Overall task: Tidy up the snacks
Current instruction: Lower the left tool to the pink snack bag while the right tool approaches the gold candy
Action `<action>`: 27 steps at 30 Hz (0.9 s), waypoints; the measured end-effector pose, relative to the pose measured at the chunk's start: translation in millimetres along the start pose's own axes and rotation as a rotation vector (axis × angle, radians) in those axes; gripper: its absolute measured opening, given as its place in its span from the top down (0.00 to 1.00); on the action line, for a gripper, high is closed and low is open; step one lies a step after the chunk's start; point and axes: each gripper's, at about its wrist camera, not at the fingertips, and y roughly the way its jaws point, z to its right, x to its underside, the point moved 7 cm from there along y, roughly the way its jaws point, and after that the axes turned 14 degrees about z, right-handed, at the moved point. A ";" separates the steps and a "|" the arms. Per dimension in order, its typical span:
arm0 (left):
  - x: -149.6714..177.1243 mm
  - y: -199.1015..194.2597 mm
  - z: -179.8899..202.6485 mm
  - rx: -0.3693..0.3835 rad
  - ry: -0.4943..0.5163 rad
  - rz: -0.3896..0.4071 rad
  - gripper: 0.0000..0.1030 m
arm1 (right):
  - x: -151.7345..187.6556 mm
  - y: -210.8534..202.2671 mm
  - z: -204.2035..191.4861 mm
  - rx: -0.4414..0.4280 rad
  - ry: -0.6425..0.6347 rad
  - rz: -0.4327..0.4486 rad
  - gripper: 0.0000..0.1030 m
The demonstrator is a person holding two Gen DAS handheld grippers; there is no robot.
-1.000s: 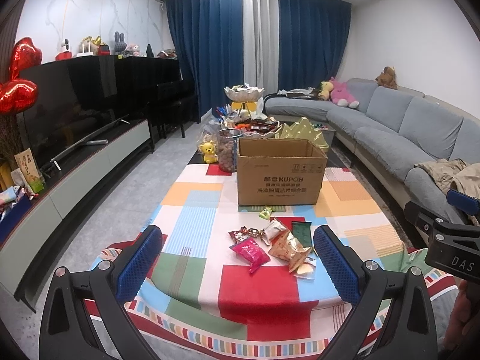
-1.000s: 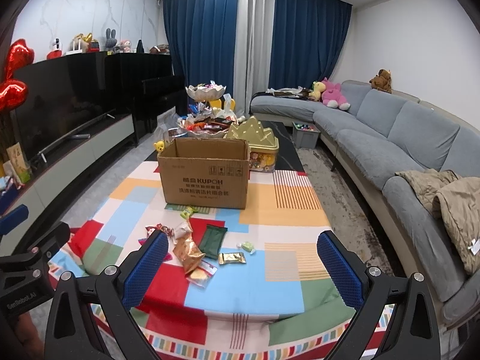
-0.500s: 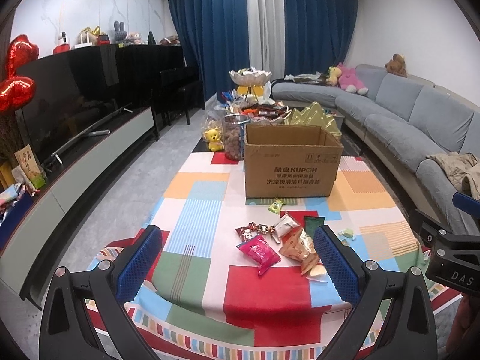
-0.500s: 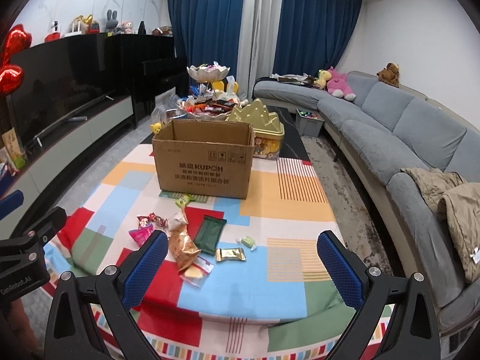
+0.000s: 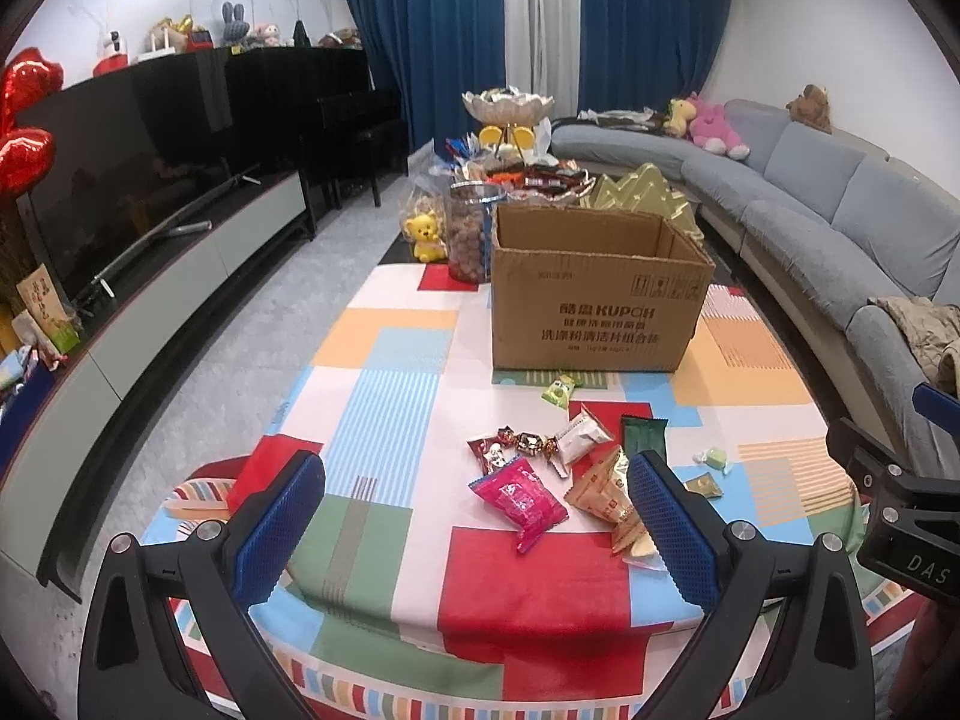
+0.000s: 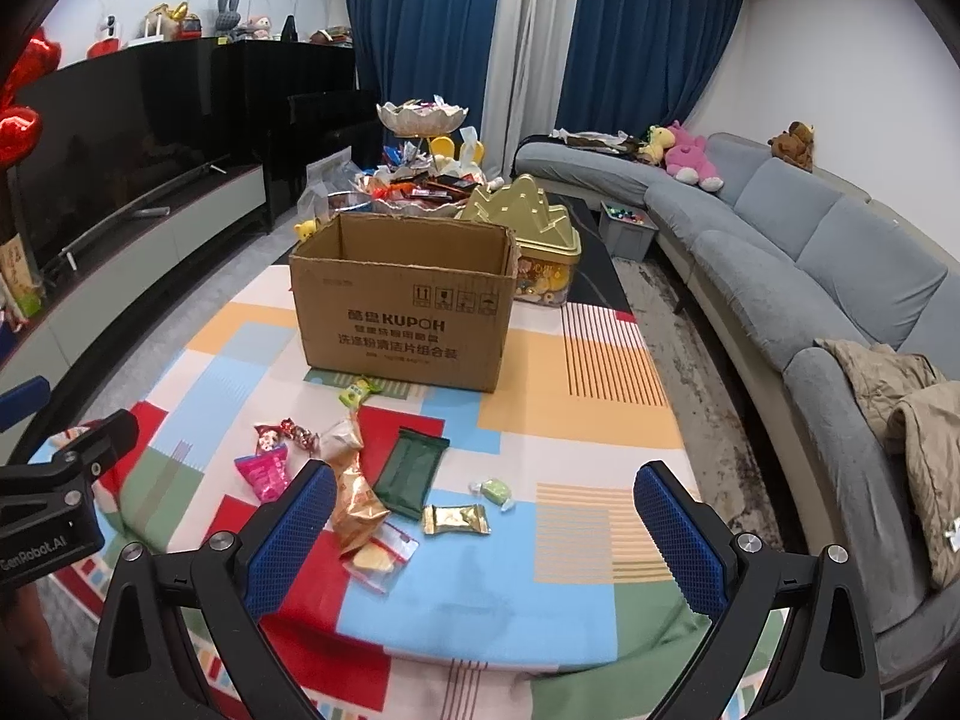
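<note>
Both the left gripper [image 5: 474,516] and the right gripper [image 6: 483,516] hover spread wide, empty. Loose snack packets — a pink foil bag [image 5: 519,501] nearest — lie before the open brown cardboard box [image 6: 403,315]. Best descend squarely, pinching one packet mid-body.

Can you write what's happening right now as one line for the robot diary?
stage: approach | left claw: open, empty | right claw: open, empty | snacks: loose on table | box: open, upright
</note>
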 end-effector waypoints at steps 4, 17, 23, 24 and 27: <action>1.3 14.7 2.1 -0.006 0.000 -0.030 0.00 | 3.6 13.2 2.3 0.004 0.001 -0.034 0.02; 19.0 62.0 5.5 -0.024 -0.024 -0.155 0.00 | 17.4 55.0 0.6 -0.011 -0.016 -0.125 0.02; 29.2 79.6 4.2 -0.042 -0.046 -0.213 0.01 | 24.6 72.7 -4.9 -0.028 -0.018 -0.164 0.02; 30.8 82.3 4.2 -0.044 -0.051 -0.221 0.01 | 25.9 75.5 -5.8 -0.031 -0.016 -0.171 0.02; 35.3 89.9 5.3 -0.049 -0.060 -0.244 0.01 | 32.6 84.0 -7.3 -0.040 -0.008 -0.201 0.02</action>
